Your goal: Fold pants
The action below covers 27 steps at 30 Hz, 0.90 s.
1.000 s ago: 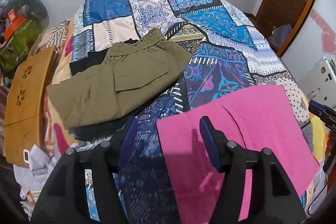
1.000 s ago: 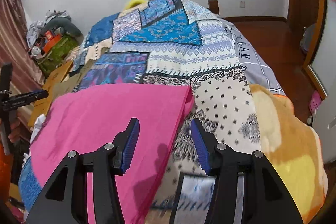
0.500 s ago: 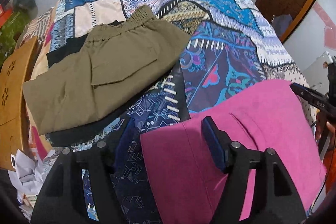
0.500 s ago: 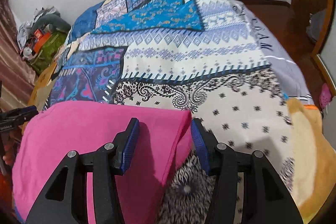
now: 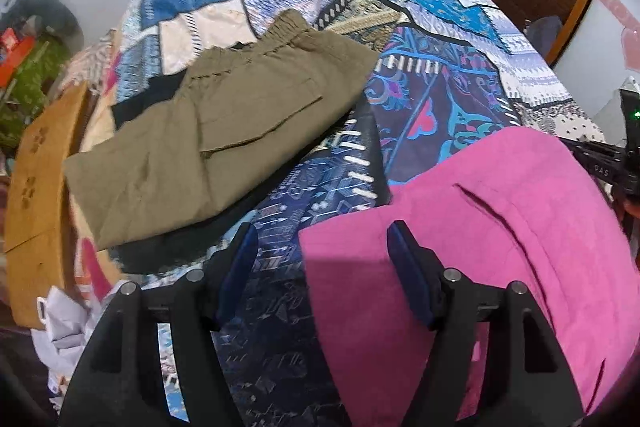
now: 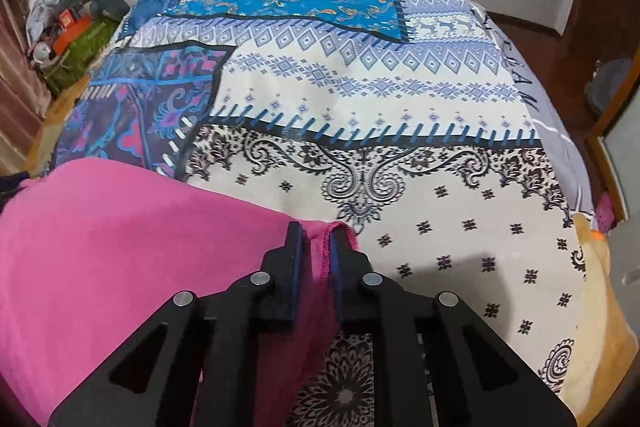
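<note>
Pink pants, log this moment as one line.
pink pants on bedspread | right gripper: shut on corner | left gripper: open, straddling edge

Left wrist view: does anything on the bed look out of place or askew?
Nothing is damaged or spilled. The folded olive pants lie at a slant on a dark garment that pokes out beneath them. The pink pants are simply mid-fold.

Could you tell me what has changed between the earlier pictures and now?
The right gripper has moved in and shut on the corner of the pink pants. The left gripper stays open, straddling their left edge. The folded olive pants on the patchwork bedspread have not moved.
</note>
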Each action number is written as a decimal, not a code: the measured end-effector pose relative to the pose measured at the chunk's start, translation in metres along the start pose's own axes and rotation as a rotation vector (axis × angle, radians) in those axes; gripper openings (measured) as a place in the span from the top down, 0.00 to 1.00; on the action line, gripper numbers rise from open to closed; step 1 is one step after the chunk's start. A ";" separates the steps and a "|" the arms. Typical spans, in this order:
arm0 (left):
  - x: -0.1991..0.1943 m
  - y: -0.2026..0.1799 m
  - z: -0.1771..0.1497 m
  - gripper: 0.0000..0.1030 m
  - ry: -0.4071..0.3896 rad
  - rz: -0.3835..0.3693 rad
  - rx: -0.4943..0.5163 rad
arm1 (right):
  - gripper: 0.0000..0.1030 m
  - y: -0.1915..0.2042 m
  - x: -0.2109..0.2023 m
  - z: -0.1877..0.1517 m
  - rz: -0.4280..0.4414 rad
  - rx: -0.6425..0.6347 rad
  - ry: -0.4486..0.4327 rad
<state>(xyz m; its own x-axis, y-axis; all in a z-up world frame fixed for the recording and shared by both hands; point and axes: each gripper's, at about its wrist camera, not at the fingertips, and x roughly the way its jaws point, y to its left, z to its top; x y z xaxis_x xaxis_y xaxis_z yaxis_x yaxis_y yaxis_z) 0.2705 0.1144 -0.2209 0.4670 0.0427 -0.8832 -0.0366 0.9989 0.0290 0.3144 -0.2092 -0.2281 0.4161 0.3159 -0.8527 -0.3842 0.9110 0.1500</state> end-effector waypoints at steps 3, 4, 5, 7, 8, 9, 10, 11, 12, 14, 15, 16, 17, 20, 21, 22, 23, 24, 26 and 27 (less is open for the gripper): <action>-0.003 0.005 -0.007 0.34 -0.003 0.090 0.009 | 0.93 -0.004 0.000 -0.002 -0.020 0.005 0.001; -0.003 0.008 -0.010 0.34 0.008 0.104 0.012 | 0.94 -0.005 0.000 -0.002 -0.025 0.007 0.003; -0.003 0.014 -0.013 0.34 0.017 0.091 -0.001 | 0.94 -0.005 -0.002 -0.003 -0.030 0.009 0.004; -0.008 0.025 -0.016 0.34 0.027 0.068 -0.038 | 0.93 -0.003 -0.005 -0.002 -0.056 0.007 0.014; -0.014 0.030 -0.016 0.35 0.015 0.081 -0.043 | 0.90 -0.002 -0.006 -0.001 -0.063 0.007 0.018; -0.019 0.031 -0.016 0.35 0.004 0.092 -0.042 | 0.88 -0.003 -0.011 -0.001 -0.069 0.016 0.025; -0.024 0.032 -0.016 0.35 -0.008 0.096 -0.040 | 0.88 -0.003 -0.015 0.000 -0.071 0.026 0.024; -0.030 0.032 -0.015 0.35 -0.023 0.094 -0.037 | 0.88 -0.002 -0.021 0.002 -0.068 0.035 0.019; -0.036 0.031 -0.013 0.35 -0.036 0.088 -0.035 | 0.88 -0.001 -0.031 0.003 -0.059 0.042 0.003; -0.046 0.028 -0.007 0.35 -0.061 0.076 -0.032 | 0.87 0.005 -0.048 0.007 -0.045 0.032 -0.031; -0.052 0.025 -0.004 0.34 -0.077 0.064 -0.029 | 0.84 0.010 -0.061 0.009 -0.040 0.015 -0.056; -0.058 0.021 -0.001 0.34 -0.092 0.053 -0.025 | 0.81 0.016 -0.070 0.011 -0.033 0.000 -0.075; -0.061 0.017 0.001 0.34 -0.100 0.046 -0.022 | 0.79 0.023 -0.079 0.013 -0.021 -0.013 -0.093; -0.071 0.002 0.011 0.34 -0.132 0.010 -0.001 | 0.77 0.048 -0.100 0.017 0.041 -0.068 -0.136; -0.074 -0.004 0.014 0.33 -0.141 -0.004 0.009 | 0.74 0.057 -0.104 0.019 0.057 -0.090 -0.142; -0.075 -0.009 0.017 0.33 -0.145 -0.014 0.017 | 0.72 0.069 -0.108 0.020 0.084 -0.114 -0.150; -0.075 -0.014 0.020 0.32 -0.148 -0.029 0.024 | 0.67 0.076 -0.108 0.021 0.100 -0.126 -0.152; -0.075 -0.020 0.023 0.32 -0.148 -0.047 0.032 | 0.63 0.087 -0.108 0.022 0.130 -0.147 -0.150; -0.071 -0.027 0.027 0.31 -0.142 -0.064 0.043 | 0.62 0.103 -0.103 0.022 0.163 -0.173 -0.145; -0.067 -0.031 0.029 0.31 -0.134 -0.072 0.048 | 0.60 0.112 -0.099 0.022 0.181 -0.186 -0.137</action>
<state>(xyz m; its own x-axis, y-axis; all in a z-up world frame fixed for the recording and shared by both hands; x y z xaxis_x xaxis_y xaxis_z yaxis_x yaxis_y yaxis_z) 0.2660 0.0810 -0.1489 0.5809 -0.0304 -0.8134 0.0423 0.9991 -0.0072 0.2485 -0.1322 -0.1161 0.4296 0.5132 -0.7430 -0.6016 0.7763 0.1884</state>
